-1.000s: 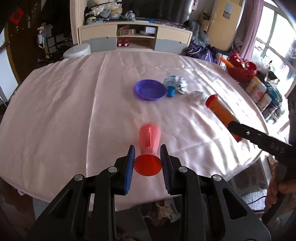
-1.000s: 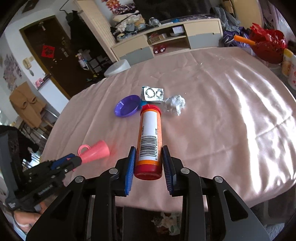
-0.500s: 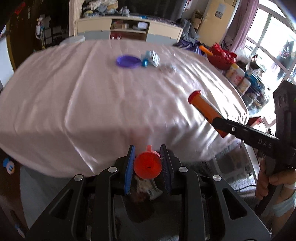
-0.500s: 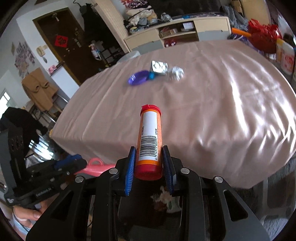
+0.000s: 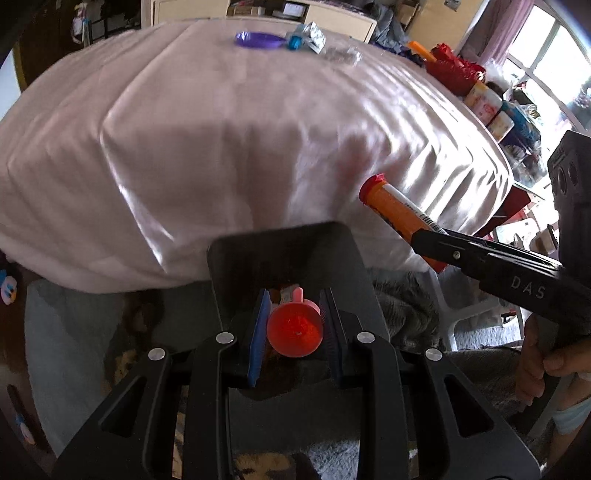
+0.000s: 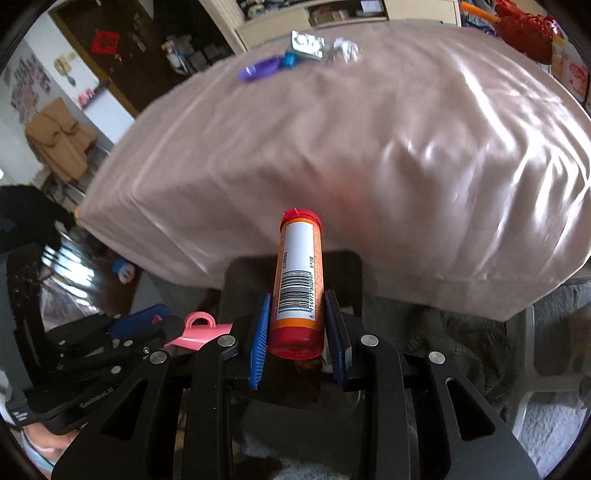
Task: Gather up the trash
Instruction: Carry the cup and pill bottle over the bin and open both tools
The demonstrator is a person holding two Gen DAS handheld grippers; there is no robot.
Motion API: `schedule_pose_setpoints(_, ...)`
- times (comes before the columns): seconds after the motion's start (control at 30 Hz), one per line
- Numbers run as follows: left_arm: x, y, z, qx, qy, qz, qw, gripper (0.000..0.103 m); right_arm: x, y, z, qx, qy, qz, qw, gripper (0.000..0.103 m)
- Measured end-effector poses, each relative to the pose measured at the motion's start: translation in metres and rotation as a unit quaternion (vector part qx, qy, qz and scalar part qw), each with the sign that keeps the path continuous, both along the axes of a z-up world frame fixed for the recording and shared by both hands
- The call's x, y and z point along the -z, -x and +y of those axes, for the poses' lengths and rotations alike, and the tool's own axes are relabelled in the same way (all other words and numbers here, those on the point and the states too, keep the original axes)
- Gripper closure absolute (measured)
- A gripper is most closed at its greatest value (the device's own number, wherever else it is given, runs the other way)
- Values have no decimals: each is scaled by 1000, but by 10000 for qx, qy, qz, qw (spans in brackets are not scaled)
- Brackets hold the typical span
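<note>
My left gripper is shut on a pink plastic cup and holds it below the table's front edge, over a dark bin. The cup also shows in the right wrist view. My right gripper is shut on an orange tube with a red cap and a barcode label, held over the same bin. The tube also shows in the left wrist view. On the far side of the pink tablecloth lie a blister pack and crumpled foil.
A purple dish and a small blue cap sit on the far side of the table. Red bags and bottles stand to the right. A grey rug covers the floor. A cabinet stands behind the table.
Both grippers have drawn back off the table and dropped below its front edge with the cup and the tube. The dark bin has come into view under them.
</note>
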State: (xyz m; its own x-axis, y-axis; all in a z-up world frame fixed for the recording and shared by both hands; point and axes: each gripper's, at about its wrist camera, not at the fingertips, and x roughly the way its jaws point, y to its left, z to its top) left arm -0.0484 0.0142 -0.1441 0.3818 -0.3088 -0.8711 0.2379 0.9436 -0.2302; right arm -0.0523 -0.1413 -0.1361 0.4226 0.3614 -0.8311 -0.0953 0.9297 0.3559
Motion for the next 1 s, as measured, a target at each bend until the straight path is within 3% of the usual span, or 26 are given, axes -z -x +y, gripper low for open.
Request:
schedule_pose_setpoints(0.17,22,0,3,-48,-70,267,9996,77,15,-2,7,-61,187,187,9996,73)
schedule_pose_setpoints(0.47,38,-4,4,-82,-280,455,9985,75,23,-9,13,-173,15,401,9990,71)
schedule_pose_setpoints(0.7,37,-2,5,-136,-467,374,9981,44,20,-9,12,-82,254,307,9992,50)
schedule_pose_setpoints(0.77,36,-2,6,-164,-479,356,9981,37,19,-8,10,-16,411,258,9988,37)
schedule_pose_setpoints(0.9,31,-1,5,-165,-466,316,9983,20,18,-8,4,94,492,213,9985,24)
schedule_pose_setpoints(1.0,27,1,2,-70,-460,267,9986,15,16,-8,-1,174,509,196,9984,18)
